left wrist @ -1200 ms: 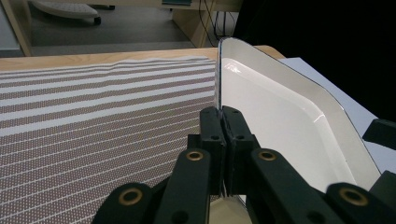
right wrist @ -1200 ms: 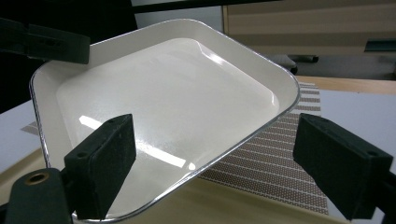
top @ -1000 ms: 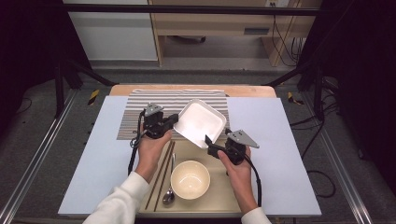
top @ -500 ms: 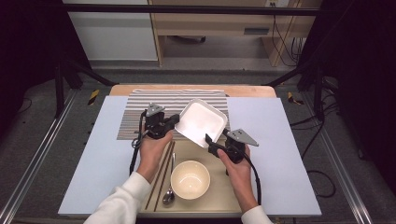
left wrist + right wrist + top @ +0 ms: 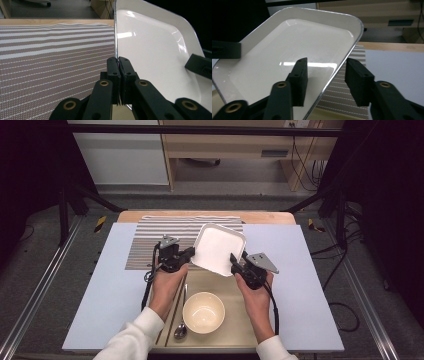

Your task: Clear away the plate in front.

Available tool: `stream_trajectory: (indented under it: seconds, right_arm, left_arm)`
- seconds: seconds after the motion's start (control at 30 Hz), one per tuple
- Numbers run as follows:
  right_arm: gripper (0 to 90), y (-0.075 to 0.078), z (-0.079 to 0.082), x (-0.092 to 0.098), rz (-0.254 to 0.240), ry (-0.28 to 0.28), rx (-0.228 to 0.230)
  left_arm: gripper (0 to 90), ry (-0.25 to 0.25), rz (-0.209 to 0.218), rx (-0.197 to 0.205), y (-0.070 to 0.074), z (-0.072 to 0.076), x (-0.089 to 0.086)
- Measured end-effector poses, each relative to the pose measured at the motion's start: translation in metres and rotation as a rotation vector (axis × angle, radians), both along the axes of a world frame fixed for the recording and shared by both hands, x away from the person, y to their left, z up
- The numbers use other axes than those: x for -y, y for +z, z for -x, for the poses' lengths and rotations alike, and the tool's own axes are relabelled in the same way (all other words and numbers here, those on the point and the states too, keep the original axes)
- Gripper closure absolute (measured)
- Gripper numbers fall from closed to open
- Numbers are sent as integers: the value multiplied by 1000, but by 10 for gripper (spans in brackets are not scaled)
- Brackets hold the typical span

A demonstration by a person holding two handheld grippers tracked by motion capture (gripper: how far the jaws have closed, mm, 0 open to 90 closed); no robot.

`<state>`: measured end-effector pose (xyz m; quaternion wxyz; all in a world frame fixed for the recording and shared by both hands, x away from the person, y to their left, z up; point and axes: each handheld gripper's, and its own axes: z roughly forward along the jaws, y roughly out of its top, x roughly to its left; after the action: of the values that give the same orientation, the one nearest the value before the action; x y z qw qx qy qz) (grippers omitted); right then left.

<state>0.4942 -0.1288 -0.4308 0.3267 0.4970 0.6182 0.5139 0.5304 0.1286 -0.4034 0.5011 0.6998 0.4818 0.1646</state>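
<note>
Nearest the person, a round cream ceramic bowl (image 5: 203,312) sits on a tan tray mat (image 5: 230,332), with a metal spoon (image 5: 181,327) and dark chopsticks (image 5: 175,312) lying just left of it.

Beyond the bowl, both hands hold grippers up to a white rectangular plate with rounded corners (image 5: 219,249). The plate is off the table, tilted, its hollow face toward the person.

Left gripper (image 5: 186,255): jaws pinched tight on the plate's left rim, the thin edge caught between the pads (image 5: 113,68). Left forearm comes in from the bottom, wrist roughly level, gripper pointing right toward the plate.

Right gripper (image 5: 236,263): jaws part-way in and have just been closing, straddling the plate's lower right rim. In the right gripper view one pad (image 5: 300,75) lies against the inner face, the other pad (image 5: 357,77) stands off behind the rim, a gap showing. Not yet a grip, by my reading. The rim runs up and away between the jaws, so the closing line crosses it squarely; the right hand needs only to finish the squeeze.

Farther off, a brown-and-white striped placemat (image 5: 160,240) lies flat on the pale blue table cover (image 5: 300,285), under and behind the plate.
</note>
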Motion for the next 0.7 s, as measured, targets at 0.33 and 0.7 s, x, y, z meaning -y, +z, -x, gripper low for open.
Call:
stream_trajectory:
  seconds: [0.33, 0.7]
  right_arm:
    - [833, 6, -15, 7, -78, -94, -11]
    - [890, 23, -24, 14, -153, -76, -21]
  left_arm:
    - [870, -13, 6, 10, -4, 9, 7]
    - [833, -29, -2, 33, -12, 14, 14]
